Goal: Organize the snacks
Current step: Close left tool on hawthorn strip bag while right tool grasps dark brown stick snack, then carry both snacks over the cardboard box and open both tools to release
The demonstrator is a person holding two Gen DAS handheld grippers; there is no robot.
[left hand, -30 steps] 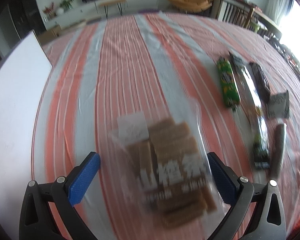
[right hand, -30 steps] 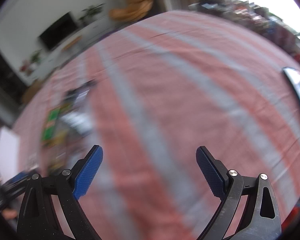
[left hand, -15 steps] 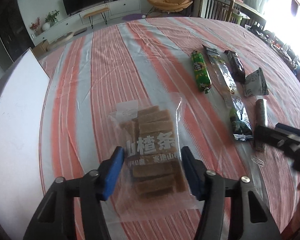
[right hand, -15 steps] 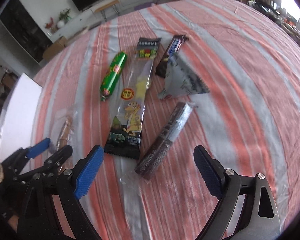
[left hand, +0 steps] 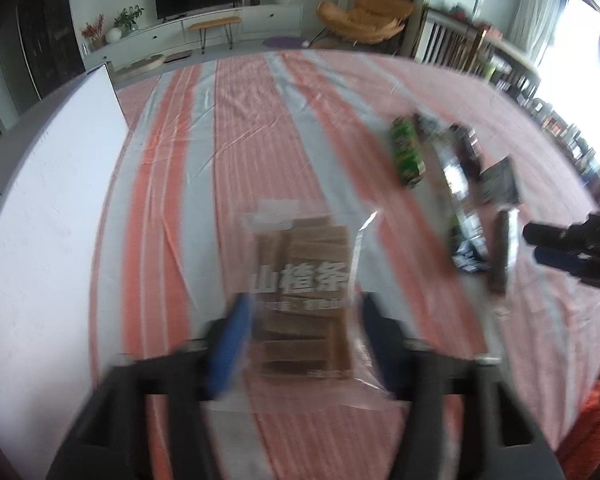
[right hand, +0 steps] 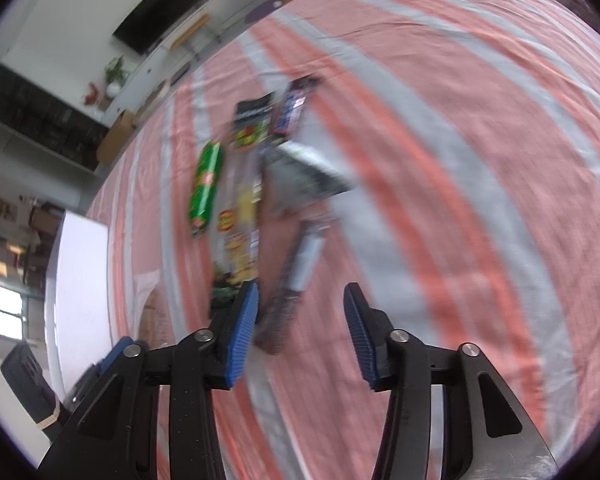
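Snack bag (left hand: 304, 300) (clear, brown bars) between left claw (left hand: 304, 336) fingers.

the left gripper (left hand: 302, 334), black-framed with blue ribbed pads, points steeply down, its image smeared. its jaws have just been opening again after a tighter squeeze; a clear packet of brown bars (left hand: 302, 288) sits between the pads, and the blur hides whether they press on it. the right gripper (right hand: 298, 320), of the same make, also tilts steeply down. its jaws have just been closing and stand partly apart, with a dark slim snack stick (right hand: 290, 292) lying between them, untouched. in the left wrist view the right gripper's tips enter from the right edge.
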